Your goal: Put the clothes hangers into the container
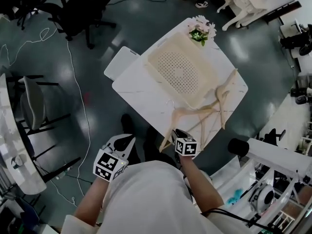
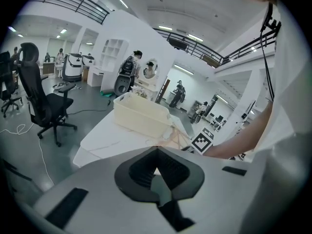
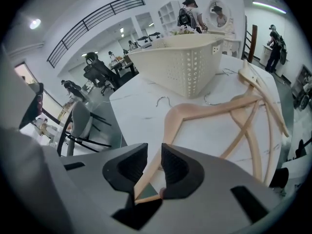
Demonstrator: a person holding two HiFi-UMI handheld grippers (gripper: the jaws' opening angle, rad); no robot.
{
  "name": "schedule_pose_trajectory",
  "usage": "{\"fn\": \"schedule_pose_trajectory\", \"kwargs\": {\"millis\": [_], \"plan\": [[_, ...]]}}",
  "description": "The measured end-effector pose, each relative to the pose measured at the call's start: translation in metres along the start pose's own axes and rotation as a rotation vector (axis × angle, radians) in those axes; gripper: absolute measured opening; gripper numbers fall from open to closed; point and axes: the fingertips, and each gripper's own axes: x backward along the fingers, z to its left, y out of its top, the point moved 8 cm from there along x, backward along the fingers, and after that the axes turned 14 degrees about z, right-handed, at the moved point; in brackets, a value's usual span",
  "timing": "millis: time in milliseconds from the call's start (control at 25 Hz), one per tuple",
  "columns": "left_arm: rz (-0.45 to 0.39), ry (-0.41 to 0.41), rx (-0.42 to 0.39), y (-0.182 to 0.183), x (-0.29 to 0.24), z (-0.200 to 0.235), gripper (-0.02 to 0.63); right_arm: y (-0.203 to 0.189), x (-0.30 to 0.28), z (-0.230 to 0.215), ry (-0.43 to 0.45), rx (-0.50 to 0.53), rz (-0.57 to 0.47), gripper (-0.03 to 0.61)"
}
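Several pale wooden hangers [image 1: 207,112] lie tangled on the white table [image 1: 139,89], at its near corner beside the cream perforated basket [image 1: 152,62], which holds nothing. My right gripper [image 1: 178,133] is at the table's near edge. Its jaws stand a little apart, open, around the end of one hanger arm [image 3: 214,108] without visibly pressing on it. The basket [image 3: 180,57] stands beyond the hangers. My left gripper [image 1: 122,143] hangs off the table's near left, over the floor; its jaws [image 2: 156,152] meet at the tips, shut and empty.
A small bunch of flowers [image 1: 201,30] stands at the table's far corner behind the basket. A black office chair [image 1: 80,9] is at the far left, and a grey chair [image 1: 34,101] and a white cable [image 1: 80,96] are on the floor at left. White equipment [image 1: 273,160] crowds the right.
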Motion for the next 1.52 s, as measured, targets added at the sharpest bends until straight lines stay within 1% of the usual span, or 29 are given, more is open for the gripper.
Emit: {"fn": "schedule_pose_trajectory", "kwargs": {"millis": [280, 400, 560, 680, 800, 960, 1120, 1240, 1360, 1520], "plan": [[0.038, 0.004, 0.014, -0.003, 0.001, 0.020, 0.008, 0.007, -0.035, -0.008, -0.066, -0.092, 0.051, 0.140], [0.049, 0.007, 0.023, -0.003, 0.002, 0.028, 0.008, 0.011, -0.044, -0.012, -0.154, -0.127, 0.081, 0.141], [0.054, 0.019, 0.033, 0.000, 0.006, 0.043, 0.008, 0.014, -0.052, -0.009, -0.274, -0.139, 0.100, 0.135], [0.058, 0.029, 0.041, 0.001, 0.008, 0.053, 0.008, 0.013, -0.054, -0.003, -0.312, -0.173, 0.087, 0.116], [0.062, 0.029, 0.038, 0.003, 0.008, 0.059, 0.008, 0.013, -0.055, -0.001, -0.305, -0.209, 0.081, 0.093], [0.067, 0.015, 0.017, 0.008, 0.005, 0.055, 0.008, 0.009, -0.045, -0.003, -0.263, -0.179, 0.071, 0.089], [0.072, 0.002, -0.010, 0.011, 0.001, 0.048, 0.008, 0.003, -0.025, -0.008, -0.191, -0.186, 0.031, 0.087], [0.073, -0.009, -0.026, 0.013, -0.004, 0.039, 0.008, -0.004, -0.012, -0.011, -0.145, -0.160, 0.012, 0.087], [0.078, -0.021, -0.046, 0.013, -0.007, 0.029, 0.008, -0.015, 0.003, -0.013, -0.123, -0.140, -0.002, 0.087], [0.084, -0.035, -0.072, 0.013, -0.008, 0.019, 0.008, -0.029, 0.026, -0.013, -0.097, -0.153, -0.038, 0.087]]}}
